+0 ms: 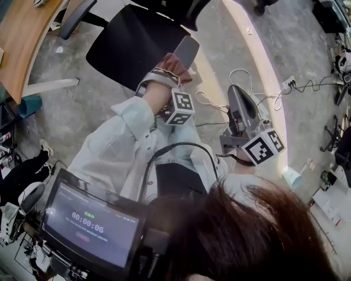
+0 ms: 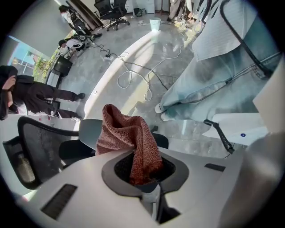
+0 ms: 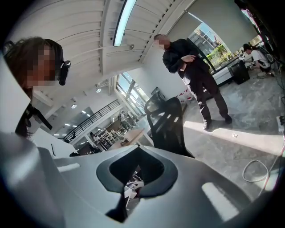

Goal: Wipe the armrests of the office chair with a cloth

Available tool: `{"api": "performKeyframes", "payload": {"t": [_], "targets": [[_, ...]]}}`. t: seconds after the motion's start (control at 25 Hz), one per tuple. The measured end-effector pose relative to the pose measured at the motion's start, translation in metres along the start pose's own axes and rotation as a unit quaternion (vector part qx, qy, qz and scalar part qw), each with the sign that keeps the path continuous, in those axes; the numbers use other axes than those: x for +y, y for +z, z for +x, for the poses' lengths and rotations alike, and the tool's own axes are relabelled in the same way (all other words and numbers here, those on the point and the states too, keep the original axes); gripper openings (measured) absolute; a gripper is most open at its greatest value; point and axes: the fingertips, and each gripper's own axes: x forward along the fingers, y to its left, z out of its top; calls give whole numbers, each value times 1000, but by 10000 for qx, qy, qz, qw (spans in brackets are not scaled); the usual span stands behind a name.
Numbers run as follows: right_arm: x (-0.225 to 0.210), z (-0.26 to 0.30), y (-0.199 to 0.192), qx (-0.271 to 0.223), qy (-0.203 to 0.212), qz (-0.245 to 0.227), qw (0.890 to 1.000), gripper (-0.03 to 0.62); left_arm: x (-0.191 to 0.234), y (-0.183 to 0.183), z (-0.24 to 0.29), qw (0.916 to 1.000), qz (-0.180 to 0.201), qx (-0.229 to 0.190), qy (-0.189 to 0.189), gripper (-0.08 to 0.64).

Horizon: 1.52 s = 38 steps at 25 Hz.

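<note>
The left gripper (image 2: 143,178) is pinching a bunched fold of the reddish cloth (image 2: 129,133), and the cloth is hanging over the near end of the grey armrest (image 1: 186,50) of the office chair (image 1: 129,41); whether it is pressing on the pad I cannot tell. The right gripper (image 3: 130,189) is hovering well apart at the side, its jaws pressed together on nothing. The likeliest trouble is the chair swivelling or rolling away as the wipe is pushing along the pad, since nothing is bracing it. The cloth, gripped by one narrow fold, may also be dragging out of the jaws or balling up, letting hard plastic scrape the pad. The pad is narrow, so a wide stroke is risking a slip off its edge. The floor (image 1: 241,33) right of the chair is offering room apart from loose cables (image 1: 241,82), while the other armrest (image 1: 77,16) is sitting near the wooden desk (image 1: 19,38), leaving less room there
</note>
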Motion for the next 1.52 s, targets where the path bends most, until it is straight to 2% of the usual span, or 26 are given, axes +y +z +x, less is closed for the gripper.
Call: {"api": "performKeyframes", "payload": {"t": [0.16,0.32,0.4,0.44,0.48,0.52,0.56,0.6,0.64,0.72,0.8,0.84,0.96,1.08,1.12,1.16,1.2,1.28,1.4,1.52], "targets": [[8,3,-2,10,149,8,9999,0,-25,7,-4,9986,-268,-198,-399,46],[22,8,-5,36,320,-7,9995,0,-52,12,-4,9884,-975,-675,-954,46],[27,10,0,42,405,-30,9992,0,-50,14,-9,9789,-1507,-1007,-948,46],[30,10,4,48,457,-56,9989,0,-44,14,-17,9708,-1869,-1224,-877,46],[35,11,9,63,516,-104,9986,0,-36,13,-29,9586,-2306,-1480,-771,46],[40,12,14,88,581,-187,9981,0,-26,9,-43,9412,-2809,-1769,-633,46],[46,14,19,125,649,-314,9973,0,-16,3,-58,9177,-3350,-2080,-471,46],[53,18,23,165,719,-486,9961,0,-5,-5,-74,8888,-3891,-2404,-291,47],[63,23,26,202,798,-693,9942,0,4,-17,-90,8554,-4397,-2735,-97,46],[88,36,28,247,994,-1173,9878,0,14,-47,-124,7791,-5255,-3404,311,46],[118,48,27,270,1208,-1702,9776,0,13,-82,-160,6987,-5898,-3976,763,46],[134,54,27,279,1321,-1952,9714,0,10,-100,-178,6630,-6131,-4171,1027,46],[178,72,30,276,1745,-2505,9519,0,-5,-156,-233,5701,-6687,-4394,1861,46],[211,87,38,289,2213,-2748,9352,0,-23,-206,-286,4704,-7184,-4427,2580,46],[218,91,39,313,2371,-2791,9300,0,-30,-219,-300,4429,-7303,-4383,2801,46],[225,94,39,340,2525,-2829,9247,0,-39,-231,-312,4207,-7395,-4307,3009,46],[232,98,35,366,2665,-2856,9198,0,-50,-242,-321,4036,-7468,-4208,3201,46],[250,104,22,429,2894,-2845,9129,0,-77,-264,-333,3808,-7588,-3940,3520,46],[281,120,-4,535,3132,-2800,9059,0,-118,-299,-337,3621,-7732,-3533,3825,46],[317,139,-31,610,3295,-2871,8974,0,-153,-335,-340,3470,-7772,-3393,4005,46]]}}
